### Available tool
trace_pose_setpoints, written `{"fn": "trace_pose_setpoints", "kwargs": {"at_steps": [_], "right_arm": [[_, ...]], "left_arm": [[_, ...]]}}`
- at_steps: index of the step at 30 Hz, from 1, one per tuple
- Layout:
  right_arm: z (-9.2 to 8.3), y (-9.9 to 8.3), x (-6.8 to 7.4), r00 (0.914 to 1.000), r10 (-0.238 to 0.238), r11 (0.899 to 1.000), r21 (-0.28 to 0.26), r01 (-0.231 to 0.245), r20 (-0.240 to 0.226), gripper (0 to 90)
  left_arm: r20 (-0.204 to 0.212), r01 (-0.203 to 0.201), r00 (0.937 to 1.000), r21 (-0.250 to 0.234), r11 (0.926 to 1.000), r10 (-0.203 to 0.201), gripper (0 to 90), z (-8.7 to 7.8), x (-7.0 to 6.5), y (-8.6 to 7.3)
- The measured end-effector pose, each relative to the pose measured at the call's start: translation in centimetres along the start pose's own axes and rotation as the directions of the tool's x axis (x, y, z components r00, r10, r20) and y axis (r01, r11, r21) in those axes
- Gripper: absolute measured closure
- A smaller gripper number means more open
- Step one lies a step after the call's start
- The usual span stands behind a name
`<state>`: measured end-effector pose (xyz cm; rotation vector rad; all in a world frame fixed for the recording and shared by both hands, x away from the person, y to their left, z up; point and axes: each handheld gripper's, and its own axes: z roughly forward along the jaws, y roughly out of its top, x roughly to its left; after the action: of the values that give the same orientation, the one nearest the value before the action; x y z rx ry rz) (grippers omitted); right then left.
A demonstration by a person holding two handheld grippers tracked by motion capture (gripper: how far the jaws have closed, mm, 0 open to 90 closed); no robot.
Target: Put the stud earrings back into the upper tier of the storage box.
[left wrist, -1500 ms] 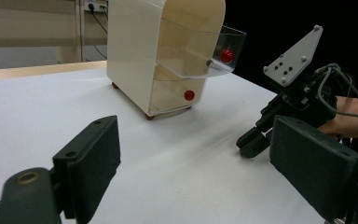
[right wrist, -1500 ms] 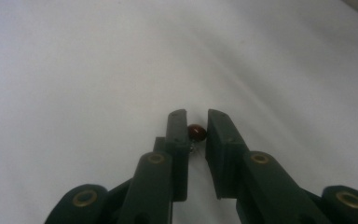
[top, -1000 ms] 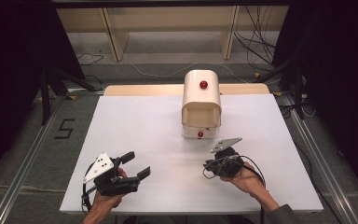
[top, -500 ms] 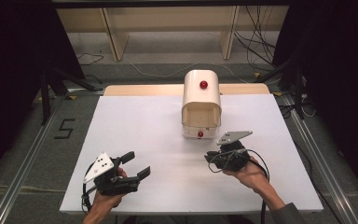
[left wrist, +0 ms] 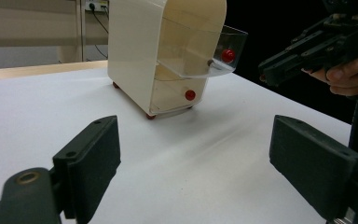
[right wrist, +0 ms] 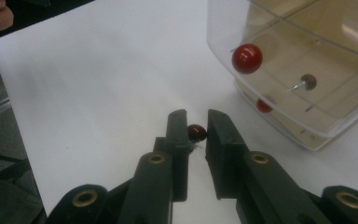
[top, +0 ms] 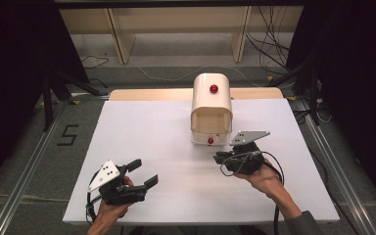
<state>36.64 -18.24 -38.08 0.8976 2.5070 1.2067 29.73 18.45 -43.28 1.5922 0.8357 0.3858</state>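
A cream box (top: 211,105) with a rounded top stands at the far middle of the white table (top: 152,127). Its clear curved door (left wrist: 193,51) juts out in front and carries a red knob (left wrist: 228,55); a second red knob (top: 210,140) sits low on the front. My right gripper (top: 219,157) hangs just right of the box's front, above the table. In the right gripper view its jaws are shut on a small dark red ball (right wrist: 196,133). My left gripper (top: 144,172) rests near the front left edge, open, with nothing between its jaws.
Bare white table lies between the two grippers and left of the box. The right gripper's cable (top: 275,196) trails to the front edge. Wooden shelf legs (top: 120,39) and loose cables (top: 269,44) stand on the floor beyond the table.
My right gripper has risen and drifted a little to the right, nearer the box's front corner, jaws still closed. The left gripper and the box have not moved.
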Motion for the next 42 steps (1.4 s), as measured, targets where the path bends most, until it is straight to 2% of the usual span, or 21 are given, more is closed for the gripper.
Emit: {"fn": "trace_pose_setpoints", "kwargs": {"at_steps": [13,20,31,42], "right_arm": [[-2.2,2.1,-0.4,0.9999,-0.001,0.996,-0.085,0.002,0.013,79.5],[-2.8,2.9,-0.7,0.9998,0.005,0.993,-0.116,-0.002,0.02,79.5],[-3.0,4.0,-1.4,0.9993,0.021,0.989,-0.146,-0.016,0.031,79.5],[-2.2,6.1,-2.4,0.9973,0.036,0.991,-0.135,-0.027,0.065,79.3]], "left_arm": [[-0.01,0.0,1.0,-0.001,1.0,0.0,15.9,0.0,0.1,-0.1],[-0.01,0.001,0.9999,-0.001,1.0,-0.001,15.9,0.0,0.1,-0.1],[-0.009,-0.001,1.0,0.002,1.0,0.001,15.9,0.1,0.1,-0.1],[-0.008,-0.003,1.0,0.002,1.0,0.003,15.9,0.1,0.1,-0.1]]}}
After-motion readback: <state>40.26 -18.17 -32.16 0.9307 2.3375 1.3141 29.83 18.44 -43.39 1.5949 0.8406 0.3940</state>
